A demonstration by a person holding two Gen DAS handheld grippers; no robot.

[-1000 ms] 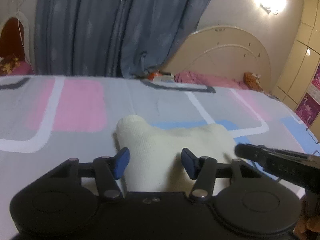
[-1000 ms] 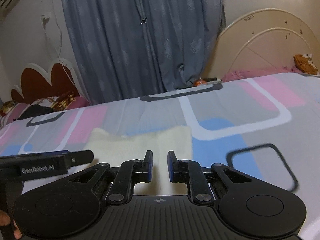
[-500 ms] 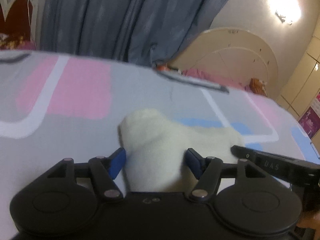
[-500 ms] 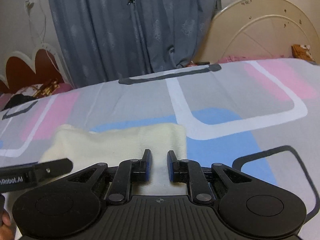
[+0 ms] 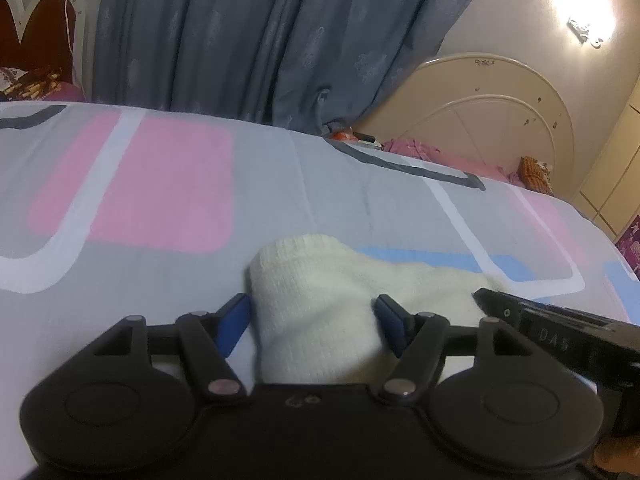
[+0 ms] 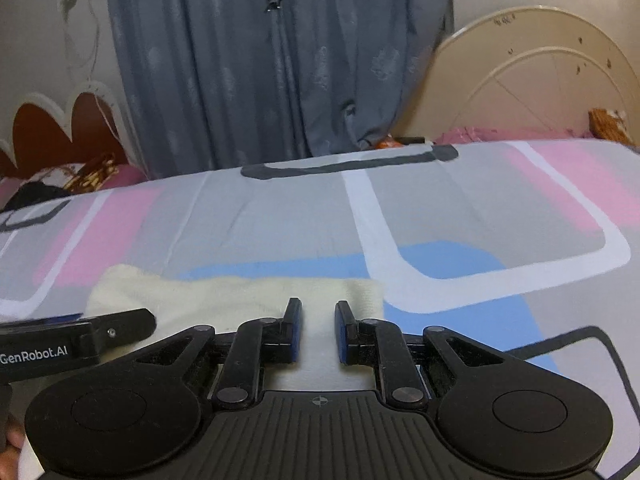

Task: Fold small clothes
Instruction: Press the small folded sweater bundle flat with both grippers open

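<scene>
Left wrist view: left gripper spread wide, blue-padded fingertips flanking a cream knit garment without clamping it. Left pad right beside the garment's left edge, contact not clear; right pad lying over the cloth near its middle. Garment bunched into a raised, rounded hump just ahead of the jaws and running back under the gripper body, its flatter part stretching off to the right. Lying on a grey bedsheet printed with pink and blue blocks and white and dark outlines. Right of the jaws, the black side of the right gripper reaching the garment's right end. Far ahead, grey-blue curtains, a cream arched headboard to the right, a lit wall lamp above it.

Right wrist view: right gripper parted by a narrow gap, nothing pinched between the pads. Garment lying flat beneath and ahead of the jaws, its right edge just right of the right fingertip, its length running away to the left. Left of the jaws, the black bar of the left gripper marked "GenRobot.AI", over the garment's left end. Bedsheet stretching ahead; curtains beyond, headboard to the right, a scalloped red-and-white headboard to the left.
</scene>
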